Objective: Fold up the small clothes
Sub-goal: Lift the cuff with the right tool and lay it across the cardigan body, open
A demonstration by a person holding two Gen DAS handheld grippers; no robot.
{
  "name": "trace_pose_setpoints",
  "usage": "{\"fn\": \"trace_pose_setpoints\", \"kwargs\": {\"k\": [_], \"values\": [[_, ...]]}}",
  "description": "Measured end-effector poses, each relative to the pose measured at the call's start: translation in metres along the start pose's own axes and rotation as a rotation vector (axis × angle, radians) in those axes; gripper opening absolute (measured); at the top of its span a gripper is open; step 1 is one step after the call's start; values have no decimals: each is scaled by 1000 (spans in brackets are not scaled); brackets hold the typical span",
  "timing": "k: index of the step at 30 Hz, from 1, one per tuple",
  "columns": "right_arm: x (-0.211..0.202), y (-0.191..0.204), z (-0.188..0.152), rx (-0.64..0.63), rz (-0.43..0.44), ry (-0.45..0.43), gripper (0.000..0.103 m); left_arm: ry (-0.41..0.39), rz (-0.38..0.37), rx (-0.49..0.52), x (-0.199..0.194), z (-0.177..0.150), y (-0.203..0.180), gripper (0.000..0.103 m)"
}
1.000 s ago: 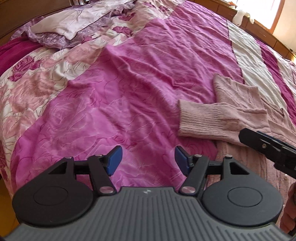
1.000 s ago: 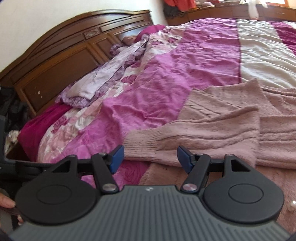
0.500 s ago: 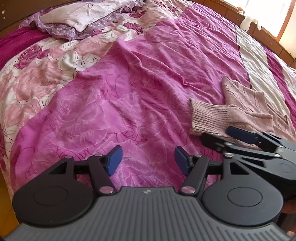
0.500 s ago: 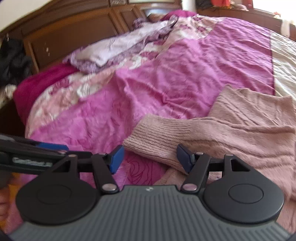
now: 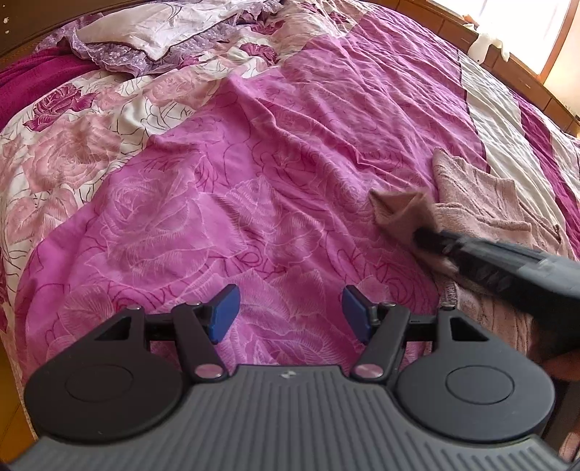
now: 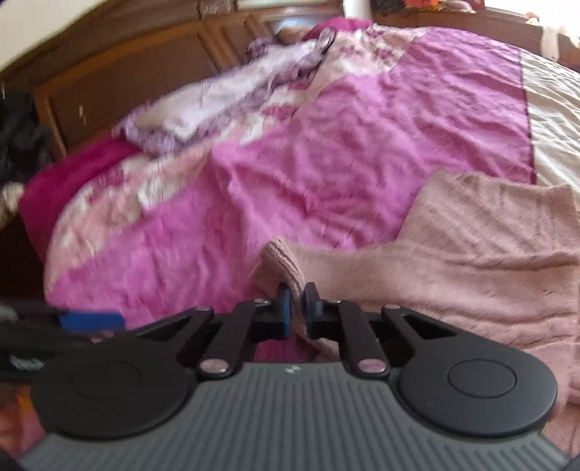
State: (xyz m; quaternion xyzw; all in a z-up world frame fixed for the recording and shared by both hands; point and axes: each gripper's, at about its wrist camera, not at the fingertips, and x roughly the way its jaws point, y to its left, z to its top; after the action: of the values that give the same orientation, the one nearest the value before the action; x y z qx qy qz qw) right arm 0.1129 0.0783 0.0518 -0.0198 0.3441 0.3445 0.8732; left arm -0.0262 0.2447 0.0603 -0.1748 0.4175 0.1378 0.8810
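Two blue pads of the left gripper stand wide apart in the left wrist view, with nothing between them; only the magenta rose-printed bedspread lies under and ahead of the fingers. Far to the right of these fingers lies the pink knitted sweater, and its ribbed sleeve cuff is bunched up at the tip of the right gripper, which comes in blurred from the right edge. Well ahead of the fingers, to the left, a purple and white pillow rests near the head of the bed. In the right wrist view, the right gripper has its fingers drawn narrow, and the sleeve cuff is pinched between the two pads and rises just ahead of them. The rest of the sweater spreads to the right of the fingers. A blue pad of the left gripper shows low at the left, beside the fingers. The wooden headboard stands far ahead, and this view is blurred.
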Motion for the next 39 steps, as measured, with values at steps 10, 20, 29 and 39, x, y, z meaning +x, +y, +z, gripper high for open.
{"fn": "trace_pose_setpoints", "kwargs": {"k": [10, 20, 29, 39], "values": [[-87, -58, 47, 107, -75, -208, 11, -19, -35, 31, -10, 8, -23, 70], [-177, -143, 33, 202, -311, -371, 11, -76, -103, 108, -18, 30, -71, 70], [-203, -224, -56, 401, -506, -309, 11, -59, -156, 188, 4, 39, -128, 70], [-199, -245, -133, 578, -495, -217, 16, -4, -157, 218, 53, 42, -171, 70]]}}
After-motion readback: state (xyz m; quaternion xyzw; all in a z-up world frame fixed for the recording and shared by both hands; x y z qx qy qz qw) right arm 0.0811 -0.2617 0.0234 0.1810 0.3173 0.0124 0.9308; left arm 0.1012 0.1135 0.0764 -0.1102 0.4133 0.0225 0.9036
